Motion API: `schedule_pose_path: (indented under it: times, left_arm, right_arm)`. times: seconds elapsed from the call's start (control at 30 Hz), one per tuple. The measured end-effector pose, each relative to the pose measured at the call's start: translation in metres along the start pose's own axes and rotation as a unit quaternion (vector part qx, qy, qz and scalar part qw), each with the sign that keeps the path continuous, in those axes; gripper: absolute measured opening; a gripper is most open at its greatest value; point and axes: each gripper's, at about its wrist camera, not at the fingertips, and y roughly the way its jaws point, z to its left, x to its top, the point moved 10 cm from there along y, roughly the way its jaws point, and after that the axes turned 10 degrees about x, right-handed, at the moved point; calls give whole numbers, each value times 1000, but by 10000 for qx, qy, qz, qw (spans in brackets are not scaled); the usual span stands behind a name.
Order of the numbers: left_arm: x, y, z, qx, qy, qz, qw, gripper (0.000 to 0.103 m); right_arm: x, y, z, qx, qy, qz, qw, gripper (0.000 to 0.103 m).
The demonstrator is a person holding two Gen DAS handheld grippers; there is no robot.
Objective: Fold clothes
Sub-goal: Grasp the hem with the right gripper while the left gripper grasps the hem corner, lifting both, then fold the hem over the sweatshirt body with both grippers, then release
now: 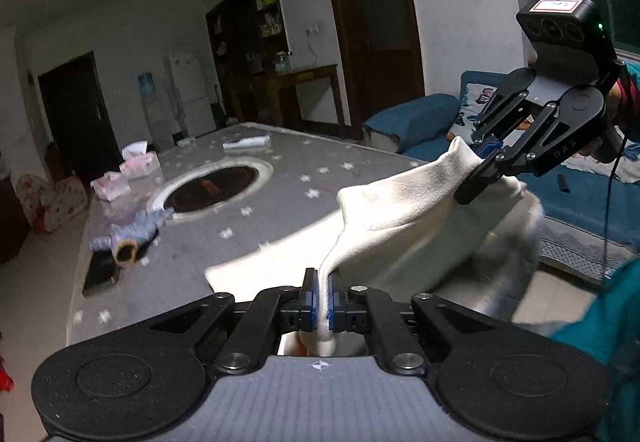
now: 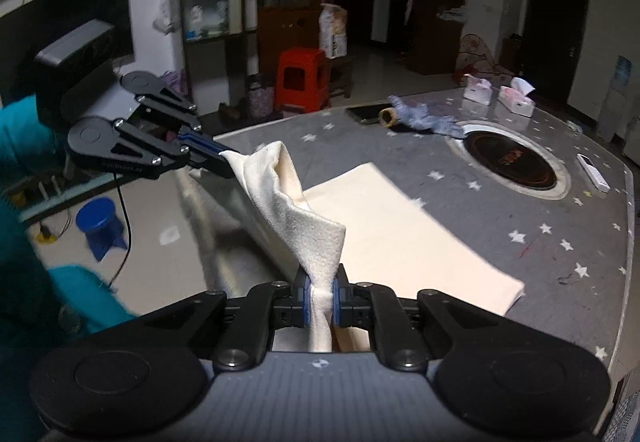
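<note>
Clearly the fold is only begun: the left gripper [image 1: 323, 302] and the right gripper [image 2: 320, 298] each clench a bunched corner of the cream garment [image 2: 400, 226], lifting its near edge while the rest lies flat on the star-patterned table [image 2: 560, 262]. Carrying that edge over and smoothing remain.

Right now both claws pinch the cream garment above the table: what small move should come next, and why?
Probably carry both claws forward together over the flat part. The left claw and right claw each clamp an edge of the cream garment, which is lifted at the near side while its far half lies flat on the grey starred table, so a fold is set up.
</note>
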Motion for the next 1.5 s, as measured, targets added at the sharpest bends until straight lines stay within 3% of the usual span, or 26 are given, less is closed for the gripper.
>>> schedule_pose_path:
  times: [0.33,0.67,0.9,1.03,1.17,1.33,1.5]
  left_arm:
    - [28,84,33,106,188,236,9995,5]
    - [3,179,51,430,-266,835,9952,5]
    - [-10,215,58,678,-736,1124,9886,9]
    - [-13,221,60,753,-777,1186,9870,11]
    - [-11,221,67,907,-872,1168,9852,23]
    - [0,207,71,955,-1058,1004,9847,22]
    - [22,197,47,398,-1228,781,9886,20]
  right_arm:
    - [28,29,-83,-318,173,55,9993,9]
    - [13,92,-159,-626,770,251,9947,9]
    - [-5,119,-192,-1064,1516,8,9827,11]
    - [-11,118,-206,-1242,1949,-197,9727,19]
    - [-14,109,-214,-1419,2176,-327,9651,21]
    - [-11,90,-208,-1606,2188,-557,9609,21]
    - [-7,87,-186,-1348,1936,-550,9702,21]
